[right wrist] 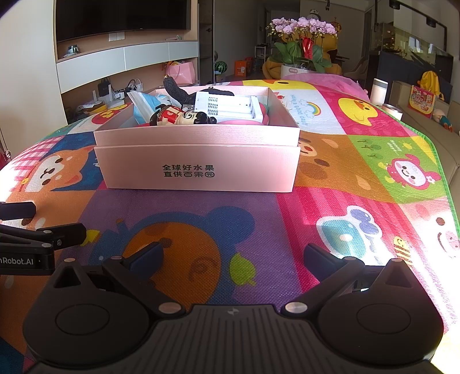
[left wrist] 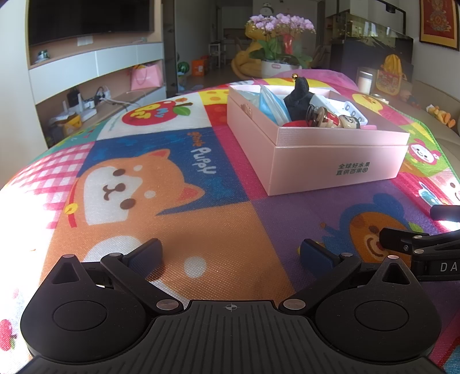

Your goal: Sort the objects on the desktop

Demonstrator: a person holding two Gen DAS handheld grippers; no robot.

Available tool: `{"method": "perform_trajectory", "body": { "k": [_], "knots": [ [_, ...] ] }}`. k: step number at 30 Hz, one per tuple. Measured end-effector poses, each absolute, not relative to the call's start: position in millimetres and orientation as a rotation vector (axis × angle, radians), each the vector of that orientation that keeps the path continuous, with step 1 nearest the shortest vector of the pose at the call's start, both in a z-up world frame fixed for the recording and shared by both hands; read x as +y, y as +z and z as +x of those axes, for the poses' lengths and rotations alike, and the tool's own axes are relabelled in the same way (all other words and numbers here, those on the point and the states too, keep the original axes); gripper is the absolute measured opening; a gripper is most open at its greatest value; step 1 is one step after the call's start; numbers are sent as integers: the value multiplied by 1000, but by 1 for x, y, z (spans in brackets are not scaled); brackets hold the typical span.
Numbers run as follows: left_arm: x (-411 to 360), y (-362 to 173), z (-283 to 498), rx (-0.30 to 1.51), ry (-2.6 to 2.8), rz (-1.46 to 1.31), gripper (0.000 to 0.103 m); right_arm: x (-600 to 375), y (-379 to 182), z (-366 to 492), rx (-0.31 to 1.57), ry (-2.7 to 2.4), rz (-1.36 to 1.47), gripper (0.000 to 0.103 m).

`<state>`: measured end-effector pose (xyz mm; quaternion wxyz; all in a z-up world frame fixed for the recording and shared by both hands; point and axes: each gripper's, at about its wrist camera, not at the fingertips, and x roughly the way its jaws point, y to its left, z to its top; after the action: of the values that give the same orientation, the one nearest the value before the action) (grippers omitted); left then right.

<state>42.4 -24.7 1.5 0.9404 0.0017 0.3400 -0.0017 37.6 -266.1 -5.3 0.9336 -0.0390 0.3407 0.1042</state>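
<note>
Fingers (left wrist: 149,254) of both grippers — left (left wrist: 230,254), right (right wrist: 233,254) — spread apart, empty, above the mat (right wrist: 230,207) near the pink box (right wrist: 198,169).

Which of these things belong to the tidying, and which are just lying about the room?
Part of the job:
pink box
figurine
white holder
blue packet
black object
left tool
right tool

Just lying about:
orchids
television
cartoon mat
</note>
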Motion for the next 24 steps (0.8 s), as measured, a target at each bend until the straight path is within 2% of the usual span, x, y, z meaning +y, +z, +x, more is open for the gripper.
{"method": "perform_trajectory", "body": {
  "k": [24],
  "knots": [
    [-4, 7, 29, 733, -113, -29, 103, -257, -4, 34, 704, 221, -52, 103]
  ]
}}
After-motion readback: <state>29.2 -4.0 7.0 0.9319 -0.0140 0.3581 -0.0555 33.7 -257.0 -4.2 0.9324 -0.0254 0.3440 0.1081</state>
